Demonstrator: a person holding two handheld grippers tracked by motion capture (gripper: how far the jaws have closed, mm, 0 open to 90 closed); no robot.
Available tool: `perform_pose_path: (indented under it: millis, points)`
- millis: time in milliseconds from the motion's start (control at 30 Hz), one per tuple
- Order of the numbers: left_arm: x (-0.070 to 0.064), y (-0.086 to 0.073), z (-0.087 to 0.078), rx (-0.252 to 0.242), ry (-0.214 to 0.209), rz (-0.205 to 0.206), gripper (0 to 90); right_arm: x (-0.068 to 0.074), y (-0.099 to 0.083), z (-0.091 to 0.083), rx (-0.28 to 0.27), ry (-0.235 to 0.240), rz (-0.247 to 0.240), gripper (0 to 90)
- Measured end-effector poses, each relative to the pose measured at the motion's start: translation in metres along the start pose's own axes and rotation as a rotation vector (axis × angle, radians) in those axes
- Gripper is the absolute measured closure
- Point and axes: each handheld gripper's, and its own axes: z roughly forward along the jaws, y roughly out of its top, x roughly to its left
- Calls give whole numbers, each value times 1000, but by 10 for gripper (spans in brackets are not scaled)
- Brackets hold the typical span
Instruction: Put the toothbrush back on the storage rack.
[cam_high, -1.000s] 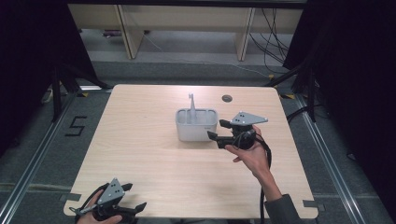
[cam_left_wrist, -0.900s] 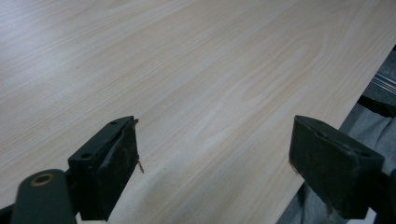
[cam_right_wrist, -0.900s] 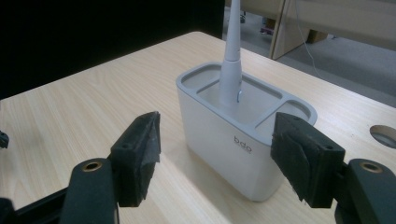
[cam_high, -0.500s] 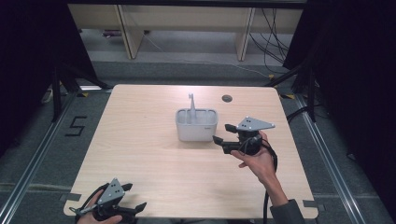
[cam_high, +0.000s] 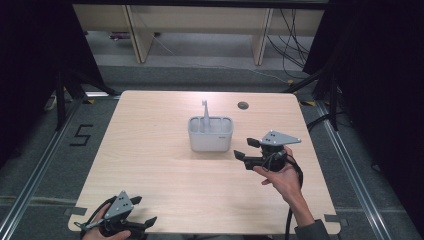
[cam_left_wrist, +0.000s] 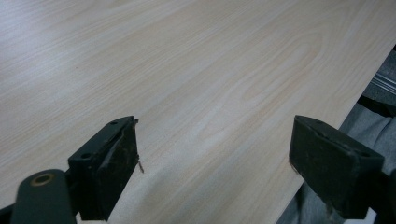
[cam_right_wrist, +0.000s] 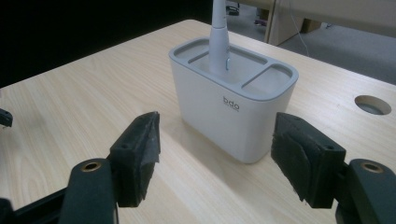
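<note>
The right gripper (cam_high: 246, 149) has drawn back toward the near right, jaws apart, empty, now just beside the white holder (cam_high: 210, 134). Its own view shows a toothbrush handle (cam_right_wrist: 218, 44) upright in the holder's compartment. The left gripper (cam_high: 145, 224) rests open at the table's (cam_high: 150, 165) near-left edge.

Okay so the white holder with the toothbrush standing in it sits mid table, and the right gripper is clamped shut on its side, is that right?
Not quite. The right gripper is open and apart from the white holder, its jaws spread wide with nothing between them, as the right gripper view shows. The toothbrush does stand in the holder, mid table.
</note>
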Motion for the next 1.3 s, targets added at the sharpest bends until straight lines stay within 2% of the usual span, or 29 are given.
perform_pose_path:
  millis: [100,133,167,200,300,367,433,467,533,567,600,633,700,733,833,867,900,967,1067,1100,1133,1167,1200,1267,1300]
  points:
    - [0,0,0,-1,1,1,150,1,-2,-3,7,-3,7,320]
    - [0,0,0,-3,7,0,150,2,-3,-2,5,4,26,310]
    - [0,0,0,-2,6,0,149,0,-4,-3,5,-1,9,303]
    - [0,0,0,-1,6,1,149,2,-5,-3,6,6,34,295]
    - [0,0,0,-1,7,2,149,1,-6,-5,9,-5,14,285]
    - [0,0,0,-2,6,1,149,3,-8,-6,12,7,38,280]
    - [0,0,1,-13,4,-8,149,2,-9,-7,4,-4,12,274]
    - [0,0,0,-1,4,2,149,4,-10,-7,5,-1,41,269]
    - [0,0,0,-1,2,1,149,4,-11,-7,0,11,26,263]
    - [0,0,0,0,2,1,149,5,-12,-9,6,7,43,262]
    - [2,0,-1,12,9,23,149,6,-13,-9,6,9,49,258]
    - [0,0,0,-11,4,-10,149,6,-14,-9,4,4,30,255]
    - [-1,0,0,-12,9,-9,149,8,-18,-9,17,15,58,249]
    - [-1,0,0,-12,10,-8,149,7,-19,-8,13,20,47,244]
    - [0,0,-1,-2,9,6,150,7,-24,-7,16,15,59,232]
    - [0,0,-1,-2,9,6,149,9,-26,-9,28,0,95,228]
    - [0,0,0,-11,9,-4,149,6,-27,-7,16,14,55,230]
    - [0,0,-1,-8,11,1,149,9,-29,-9,22,10,74,231]
    - [-1,0,0,-12,9,-5,149,9,-33,-8,11,13,71,230]
    - [0,0,-1,-2,9,6,149,11,-34,-9,19,18,90,231]
    - [0,0,-1,-1,9,8,149,11,-36,-8,13,17,77,231]
    - [0,0,-1,-3,9,8,149,11,-37,-9,29,13,77,231]
    - [0,0,-1,-3,9,8,149,12,-40,-8,21,15,85,231]
    - [0,0,0,-13,9,-5,150,11,-43,-8,30,16,64,231]
    - [-1,0,0,-11,9,-7,150,13,-45,-7,28,16,80,231]
